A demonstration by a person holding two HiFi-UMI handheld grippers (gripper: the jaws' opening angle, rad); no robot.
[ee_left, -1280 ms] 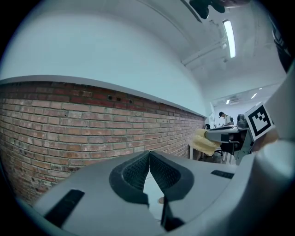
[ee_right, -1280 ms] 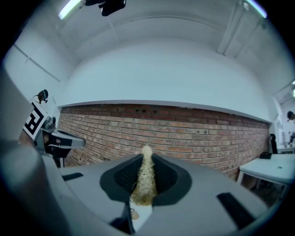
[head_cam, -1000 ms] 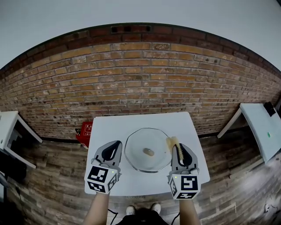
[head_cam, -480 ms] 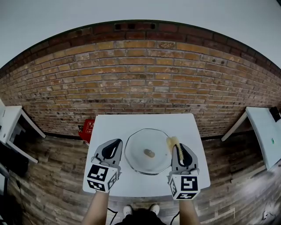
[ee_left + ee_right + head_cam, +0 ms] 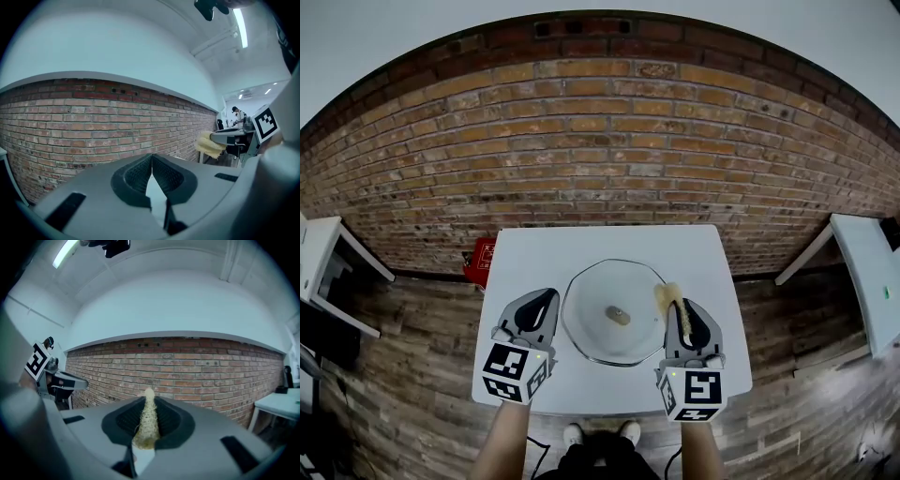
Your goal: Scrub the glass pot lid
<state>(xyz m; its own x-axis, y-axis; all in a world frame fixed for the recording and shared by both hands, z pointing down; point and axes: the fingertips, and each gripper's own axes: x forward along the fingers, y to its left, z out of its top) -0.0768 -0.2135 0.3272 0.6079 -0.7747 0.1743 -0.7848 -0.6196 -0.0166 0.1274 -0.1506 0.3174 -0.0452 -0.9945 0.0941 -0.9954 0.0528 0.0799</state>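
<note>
A round glass pot lid (image 5: 592, 333) with a small knob (image 5: 619, 315) lies flat in the middle of the white table (image 5: 609, 246). To the lid's left, my left gripper (image 5: 547, 297) hovers just off the rim, its jaws shut with nothing between them (image 5: 152, 158). At the lid's right edge my right gripper (image 5: 682, 306) is shut on a yellow fibrous scrubber (image 5: 667, 297), whose tuft sticks out past the jaw tips over the rim. In the right gripper view the scrubber (image 5: 147, 422) is pinched between the pads. The left gripper view shows the scrubber (image 5: 209, 142) at its right.
A brick wall (image 5: 600, 150) stands behind the table. A red box (image 5: 484, 259) sits on the wooden floor by the table's far left corner. White side tables stand at the left (image 5: 321, 251) and the right (image 5: 870, 272).
Both grippers and the lid keep their places; only the head view has shifted slightly, so the table sits a little higher in the picture.
</note>
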